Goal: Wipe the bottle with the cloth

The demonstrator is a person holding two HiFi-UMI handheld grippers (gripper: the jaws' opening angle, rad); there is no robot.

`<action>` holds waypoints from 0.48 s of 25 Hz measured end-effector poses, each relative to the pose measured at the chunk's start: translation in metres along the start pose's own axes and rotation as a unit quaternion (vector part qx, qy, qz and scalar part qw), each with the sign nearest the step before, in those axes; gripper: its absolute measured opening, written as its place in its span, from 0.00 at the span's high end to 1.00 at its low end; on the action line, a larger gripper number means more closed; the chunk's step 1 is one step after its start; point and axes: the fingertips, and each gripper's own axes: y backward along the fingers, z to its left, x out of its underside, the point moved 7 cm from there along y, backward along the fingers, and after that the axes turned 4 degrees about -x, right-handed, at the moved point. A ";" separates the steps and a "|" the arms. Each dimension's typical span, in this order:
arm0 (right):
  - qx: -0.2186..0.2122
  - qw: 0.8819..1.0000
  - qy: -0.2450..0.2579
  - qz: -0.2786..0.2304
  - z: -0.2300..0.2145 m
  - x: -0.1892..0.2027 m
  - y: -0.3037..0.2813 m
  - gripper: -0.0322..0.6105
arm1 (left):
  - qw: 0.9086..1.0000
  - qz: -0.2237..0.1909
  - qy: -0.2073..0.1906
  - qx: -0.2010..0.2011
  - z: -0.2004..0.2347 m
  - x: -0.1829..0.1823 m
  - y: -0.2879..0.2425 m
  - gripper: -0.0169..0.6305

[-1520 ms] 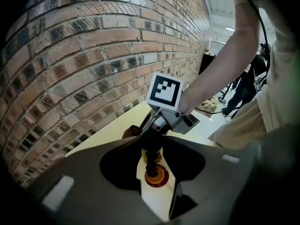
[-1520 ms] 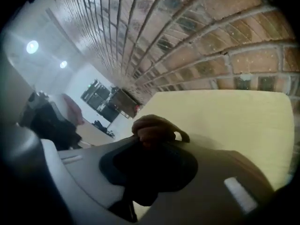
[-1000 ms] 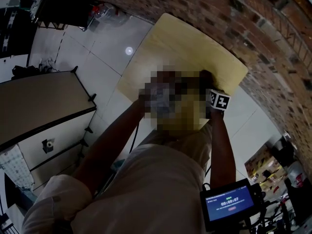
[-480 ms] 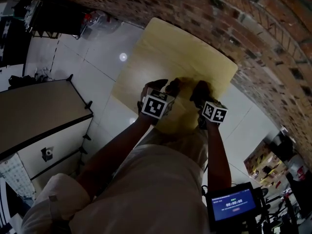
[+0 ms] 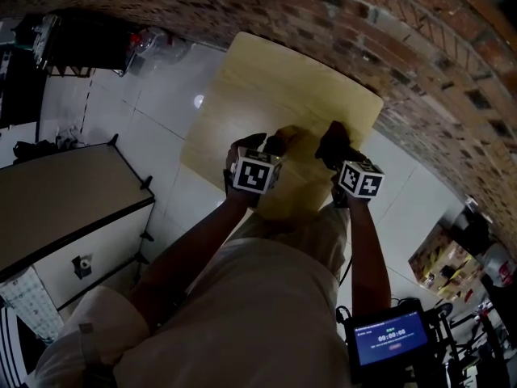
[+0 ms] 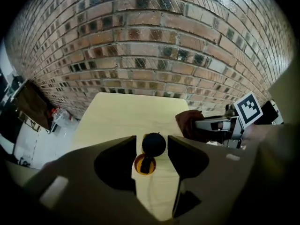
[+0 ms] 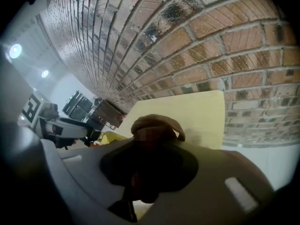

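Brown cloth (image 7: 159,123) is bunched fast in the right claw (image 7: 156,144), so the left claw (image 6: 152,138) (jaws just narrowing, seemingly not yet touching the bottle (image 6: 145,164) upright between them by the near edge of the surface (image 6: 126,111)) should clamp squarely before wiping begins.

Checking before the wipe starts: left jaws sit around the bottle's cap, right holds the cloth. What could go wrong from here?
1. The left gripper has just been closing its jaws, with the bottle between them but gaps beside its cap. An off-centre close may tip it.
2. The right gripper is shut on the bunched cloth. Pressing that wad on before the bottle is clamped could knock it over on the table.
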 end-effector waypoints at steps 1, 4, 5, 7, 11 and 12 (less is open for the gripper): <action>0.002 1.000 -0.002 -0.002 -0.002 0.000 0.004 0.82 | 1.000 -0.001 0.003 -0.001 0.001 0.003 0.002 0.62; 0.009 1.000 -0.005 0.000 -0.008 0.005 0.012 0.82 | 1.000 -0.005 0.023 -0.004 0.004 0.009 0.005 0.62; 0.011 1.000 -0.006 0.001 -0.009 0.007 0.014 0.82 | 1.000 -0.006 0.030 -0.002 0.004 0.010 0.004 0.62; 0.013 1.000 -0.010 0.002 -0.009 0.012 0.018 0.82 | 0.999 -0.005 0.037 0.002 0.003 0.010 0.000 0.62; 0.014 1.000 -0.011 0.005 -0.008 0.020 0.023 0.82 | 1.000 0.001 0.020 0.001 -0.003 0.006 -0.011 0.69; 0.014 1.000 -0.010 0.005 -0.008 0.021 0.024 0.82 | 1.000 0.000 0.007 0.002 -0.005 0.004 -0.013 0.70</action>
